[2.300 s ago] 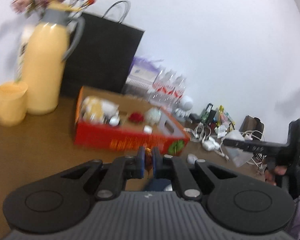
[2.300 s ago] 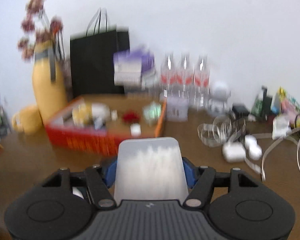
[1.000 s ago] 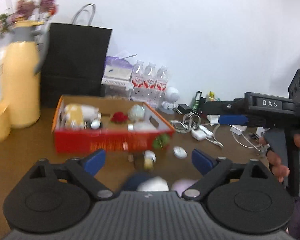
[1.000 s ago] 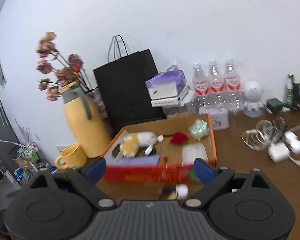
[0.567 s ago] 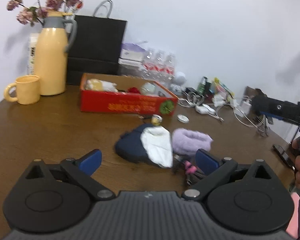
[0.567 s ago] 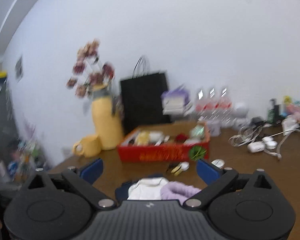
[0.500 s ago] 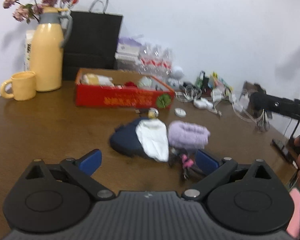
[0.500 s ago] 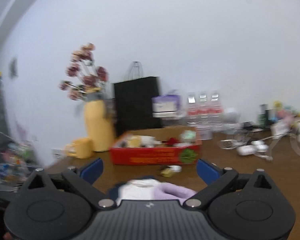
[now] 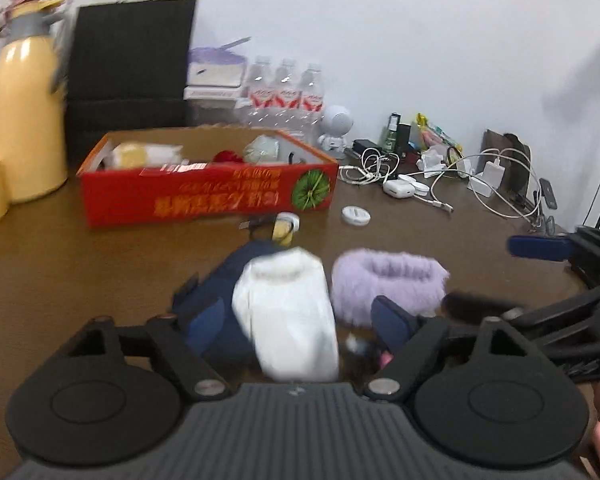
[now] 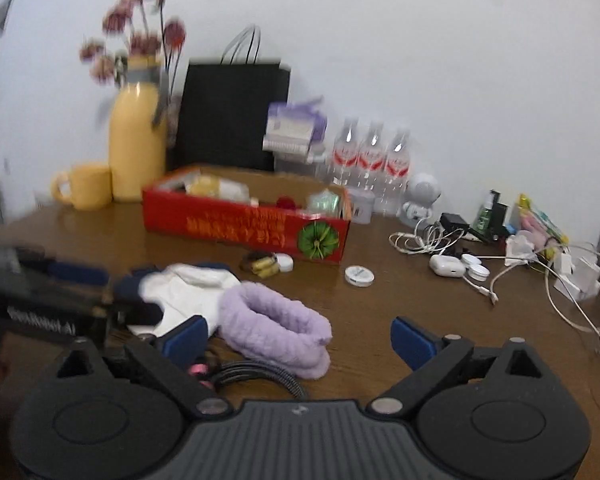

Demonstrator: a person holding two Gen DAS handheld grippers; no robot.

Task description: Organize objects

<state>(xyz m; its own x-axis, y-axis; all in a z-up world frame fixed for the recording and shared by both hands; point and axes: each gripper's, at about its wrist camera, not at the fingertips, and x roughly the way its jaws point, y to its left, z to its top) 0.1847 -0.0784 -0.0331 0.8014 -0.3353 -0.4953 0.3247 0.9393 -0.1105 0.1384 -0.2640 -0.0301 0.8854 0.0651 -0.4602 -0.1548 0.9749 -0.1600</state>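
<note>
My left gripper (image 9: 298,322) is closing in around the white sock (image 9: 288,316), pads not touching it yet. It lies on the navy cloth (image 9: 220,280), just beside the fuzzy purple band (image 10: 276,326). My right gripper (image 10: 298,334) is spread wide over that band, gripping nothing. Red box (image 9: 204,196) sits behind on the table (image 9: 60,264).

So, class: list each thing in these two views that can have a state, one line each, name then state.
left gripper: closing around the white sock, not gripping yet
right gripper: closing, over the purple band
white sock: lying on dark cloth
purple band: lying loose
red box: open-topped, holding items
water bottles: upright, capped
</note>
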